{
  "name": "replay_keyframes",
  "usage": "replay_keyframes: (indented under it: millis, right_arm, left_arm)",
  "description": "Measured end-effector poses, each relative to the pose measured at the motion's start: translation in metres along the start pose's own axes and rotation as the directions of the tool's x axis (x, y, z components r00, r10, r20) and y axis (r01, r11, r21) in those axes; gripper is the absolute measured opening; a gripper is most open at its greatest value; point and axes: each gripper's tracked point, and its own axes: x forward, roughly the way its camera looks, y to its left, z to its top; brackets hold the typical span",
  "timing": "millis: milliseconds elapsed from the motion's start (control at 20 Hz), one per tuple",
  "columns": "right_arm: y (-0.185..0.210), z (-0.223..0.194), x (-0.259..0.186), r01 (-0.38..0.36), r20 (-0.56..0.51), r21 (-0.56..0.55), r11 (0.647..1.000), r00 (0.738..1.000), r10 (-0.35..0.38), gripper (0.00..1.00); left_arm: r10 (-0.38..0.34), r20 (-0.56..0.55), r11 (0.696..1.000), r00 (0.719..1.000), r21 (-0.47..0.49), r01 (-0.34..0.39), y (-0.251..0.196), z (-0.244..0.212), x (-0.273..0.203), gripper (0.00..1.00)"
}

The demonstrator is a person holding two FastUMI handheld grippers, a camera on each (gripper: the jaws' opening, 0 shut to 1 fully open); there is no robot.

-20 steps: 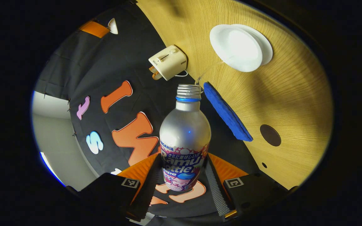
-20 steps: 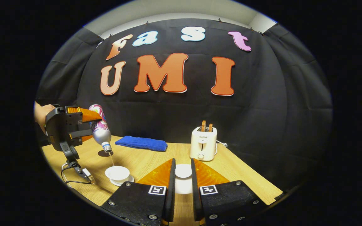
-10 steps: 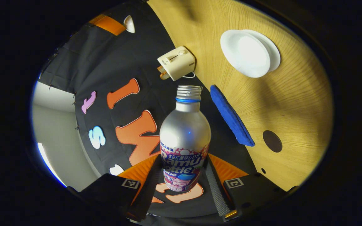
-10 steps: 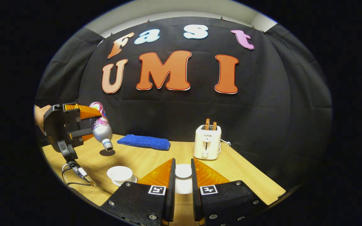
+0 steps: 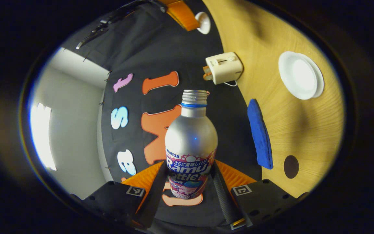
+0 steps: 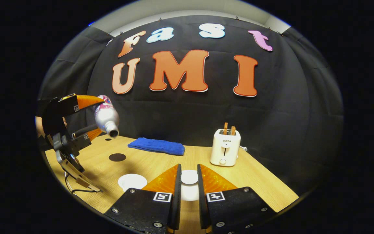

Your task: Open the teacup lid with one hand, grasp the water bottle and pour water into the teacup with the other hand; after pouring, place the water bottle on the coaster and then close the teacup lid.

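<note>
Left gripper [image 5: 188, 182] pinches the water bottle [image 5: 191, 143], tilted clear of the uncovered teacup [image 6: 131, 181]; right gripper [image 6: 188, 185] pinches the lid [image 6: 189, 177] — coaster [image 6: 117, 157] placement and closing remain.

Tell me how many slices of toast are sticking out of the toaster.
2: side by side in the toaster's top slots, left slice and right slice.

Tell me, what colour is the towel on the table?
Blue. The towel shows best in the right gripper view, lying flat near the booth wall.
</note>
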Motion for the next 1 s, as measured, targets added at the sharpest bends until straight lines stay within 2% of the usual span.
replay_keyframes:
  millis: [100,200,250,300,450,500,550,700,850,1000]
  right_arm:
    - [0.008,0.002,0.004,-0.008,0.0,-0.004,1.0,1.0,0.008,0.25]
    - [0.017,0.004,0.009,-0.019,-0.005,-0.006,1.0,1.0,0.019,0.24]
    - [0.021,0.005,0.012,-0.023,-0.005,-0.008,1.0,1.0,0.023,0.24]
    - [0.025,0.007,0.014,-0.03,-0.004,-0.011,0.999,1.0,0.03,0.25]
    - [0.045,0.009,0.02,-0.058,-0.004,-0.016,0.998,0.998,0.058,0.25]
    - [0.051,0.01,0.023,-0.065,-0.005,-0.018,0.998,0.998,0.065,0.24]
    - [0.056,0.01,0.025,-0.073,-0.006,-0.021,0.997,0.997,0.073,0.24]
    - [0.072,0.01,0.032,-0.089,-0.012,-0.03,0.996,0.996,0.088,0.24]
    - [0.088,0.008,0.037,-0.111,-0.02,-0.033,0.993,0.994,0.111,0.25]
    - [0.098,0.006,0.042,-0.125,-0.029,-0.035,0.991,0.992,0.125,0.25]
  left_arm:
    - [0.051,-0.03,0.992,0.998,-0.118,-0.054,0.011,-0.012,0.0,0.83]
    - [0.093,-0.058,0.97,0.994,-0.222,-0.104,0.016,-0.024,0.002,0.82]
    - [0.109,-0.075,0.953,0.991,-0.276,-0.125,0.016,-0.03,0.001,0.82]
    - [0.121,-0.093,0.933,0.988,-0.329,-0.145,0.019,-0.036,0.003,0.86]
    - [0.158,-0.166,0.867,0.973,-0.448,-0.218,0.021,-0.059,0.004,0.78]
    - [0.166,-0.191,0.832,0.968,-0.499,-0.241,0.02,-0.068,0.0,0.82]
    - [0.168,-0.215,0.792,0.962,-0.552,-0.261,0.018,-0.076,0.0,0.82]
    - [0.155,-0.314,0.655,0.937,-0.677,-0.336,0.012,-0.101,-0.001,0.82]
    - [0.112,-0.361,0.514,0.926,-0.776,-0.365,0.001,-0.116,0.003,0.82]
    - [0.024,-0.396,0.357,0.918,-0.854,-0.378,-0.022,-0.135,0.012,0.82]
